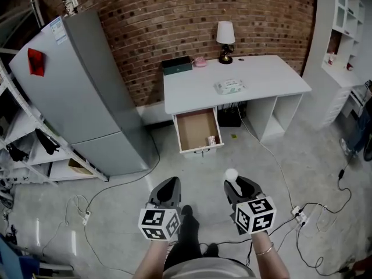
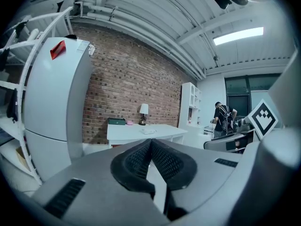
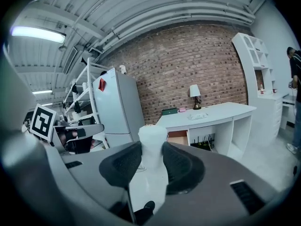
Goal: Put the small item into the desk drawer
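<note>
A small white item (image 3: 153, 161) with a rounded top stands between the pads of my right gripper (image 3: 151, 160), which is shut on it; in the head view it shows as a white knob (image 1: 231, 174) at the tip of the right gripper (image 1: 235, 186). My left gripper (image 1: 169, 186) is shut with nothing in it, its pads (image 2: 151, 157) meeting. The white desk (image 1: 232, 85) stands ahead against the brick wall. Its drawer (image 1: 197, 131) is pulled out, and a small cup-like object (image 1: 211, 139) sits in its front right corner.
A grey fridge (image 1: 87, 92) stands left of the desk, with metal shelving (image 1: 23, 144) beside it. On the desk are a lamp (image 1: 225, 39), a green box (image 1: 177, 65), a pink thing (image 1: 200, 61) and a white packet (image 1: 230, 86). Cables (image 1: 279, 173) run across the floor. A person (image 2: 222, 119) stands far right.
</note>
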The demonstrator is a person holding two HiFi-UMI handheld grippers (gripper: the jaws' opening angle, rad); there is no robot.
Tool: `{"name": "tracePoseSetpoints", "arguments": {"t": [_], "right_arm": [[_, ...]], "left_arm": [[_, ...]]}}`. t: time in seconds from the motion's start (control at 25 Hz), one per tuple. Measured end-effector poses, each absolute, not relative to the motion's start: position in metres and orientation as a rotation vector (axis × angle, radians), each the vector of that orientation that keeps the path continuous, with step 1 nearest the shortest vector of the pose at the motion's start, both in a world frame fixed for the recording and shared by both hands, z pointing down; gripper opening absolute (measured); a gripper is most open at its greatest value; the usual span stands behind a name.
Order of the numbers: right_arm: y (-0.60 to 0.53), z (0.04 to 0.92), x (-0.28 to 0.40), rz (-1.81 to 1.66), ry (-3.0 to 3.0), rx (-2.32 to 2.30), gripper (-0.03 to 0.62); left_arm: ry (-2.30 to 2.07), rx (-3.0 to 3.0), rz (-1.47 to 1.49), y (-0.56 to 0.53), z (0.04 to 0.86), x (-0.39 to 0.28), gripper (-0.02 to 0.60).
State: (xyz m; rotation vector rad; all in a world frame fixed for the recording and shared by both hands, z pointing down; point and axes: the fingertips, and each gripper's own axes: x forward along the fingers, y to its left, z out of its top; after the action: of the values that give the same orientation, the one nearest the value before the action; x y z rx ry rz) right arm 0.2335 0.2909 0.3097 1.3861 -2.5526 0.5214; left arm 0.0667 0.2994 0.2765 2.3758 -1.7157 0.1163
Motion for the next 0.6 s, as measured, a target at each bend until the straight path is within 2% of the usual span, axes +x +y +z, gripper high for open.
{"name": "tracePoseSetpoints", "arguments": {"t": [0.32, 0.6], "right_arm": [[0.195, 0.328, 0.185, 0.567, -2.499, 1.358, 0.152], [0.082, 0.341, 0.125, 0.629, -2.431, 1.357, 0.152]], "left_arm": [[-1.688, 2.348, 0.136, 0.200, 0.298, 0.019, 0.020], [-1.645, 2.311, 0.138, 0.081, 0.313, -0.049, 0.020]]}}
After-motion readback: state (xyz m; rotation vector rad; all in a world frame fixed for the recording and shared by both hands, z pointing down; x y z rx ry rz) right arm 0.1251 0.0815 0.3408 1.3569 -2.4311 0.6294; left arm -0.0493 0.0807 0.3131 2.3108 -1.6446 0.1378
